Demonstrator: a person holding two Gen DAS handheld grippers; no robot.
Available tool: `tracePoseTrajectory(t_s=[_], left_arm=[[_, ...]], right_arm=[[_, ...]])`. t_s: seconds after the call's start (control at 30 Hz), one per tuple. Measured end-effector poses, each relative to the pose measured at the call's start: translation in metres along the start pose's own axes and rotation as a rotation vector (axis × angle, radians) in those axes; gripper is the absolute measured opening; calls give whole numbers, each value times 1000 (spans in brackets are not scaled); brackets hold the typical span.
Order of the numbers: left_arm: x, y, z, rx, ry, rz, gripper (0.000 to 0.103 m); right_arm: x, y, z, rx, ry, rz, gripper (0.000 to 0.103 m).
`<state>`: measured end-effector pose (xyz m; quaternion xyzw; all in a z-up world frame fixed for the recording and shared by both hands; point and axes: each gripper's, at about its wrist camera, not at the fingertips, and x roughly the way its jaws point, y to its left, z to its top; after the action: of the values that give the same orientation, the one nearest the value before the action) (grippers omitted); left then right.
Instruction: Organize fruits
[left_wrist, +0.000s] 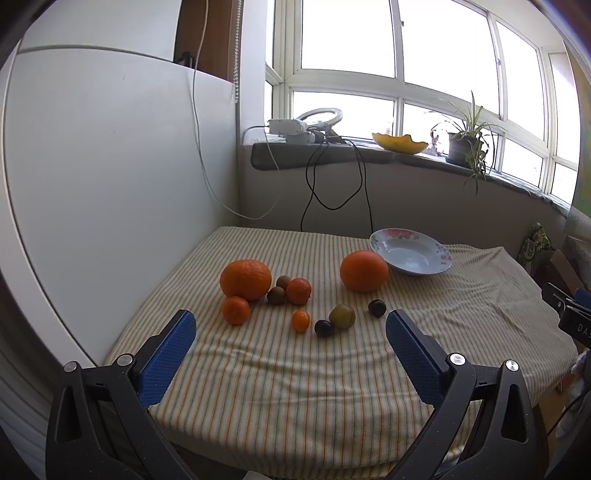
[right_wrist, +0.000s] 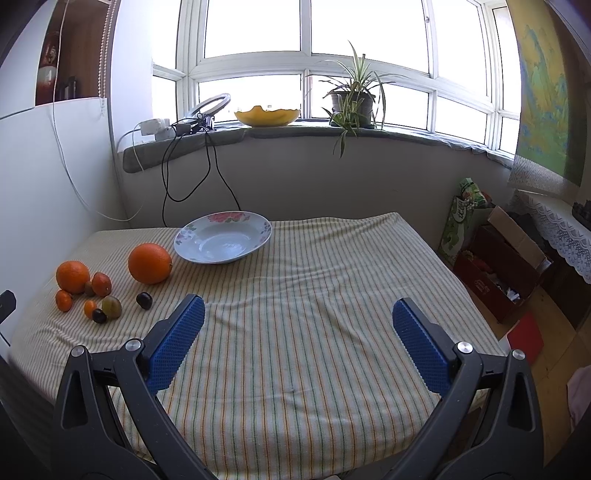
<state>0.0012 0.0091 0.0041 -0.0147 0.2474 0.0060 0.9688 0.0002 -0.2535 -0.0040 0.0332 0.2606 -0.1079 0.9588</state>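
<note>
Fruit lies on a striped tablecloth (left_wrist: 295, 387). Two big oranges (left_wrist: 245, 278) (left_wrist: 364, 270), several small mandarins (left_wrist: 235, 310), two kiwis (left_wrist: 276, 295), a green plum (left_wrist: 342, 316) and two dark plums (left_wrist: 324, 328) sit in a loose group. An empty flowered plate (left_wrist: 439, 256) stands behind the right orange; it also shows in the right wrist view (right_wrist: 258, 236). My left gripper (left_wrist: 291, 325) is open and empty, in front of the fruit. My right gripper (right_wrist: 298, 314) is open and empty over bare cloth, to the right of the fruit (right_wrist: 149, 263).
A white panel (left_wrist: 110, 166) walls the table's left side. Cables (left_wrist: 332, 177) hang from the window sill behind the table. A yellow bowl (right_wrist: 267, 116) and a potted plant (right_wrist: 352, 103) stand on the sill. Boxes (right_wrist: 502, 266) sit on the floor at the right.
</note>
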Motion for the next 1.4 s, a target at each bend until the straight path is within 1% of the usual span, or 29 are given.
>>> tracePoseTrajectory(t_s=[1.07, 1.4], left_arm=[[1, 5, -1, -1, 0, 0, 102], [3, 7, -3, -4, 2, 2, 102]], right_arm=[[-1, 1, 0, 2, 1, 1, 103], [1, 8, -3, -1, 7, 4, 103]])
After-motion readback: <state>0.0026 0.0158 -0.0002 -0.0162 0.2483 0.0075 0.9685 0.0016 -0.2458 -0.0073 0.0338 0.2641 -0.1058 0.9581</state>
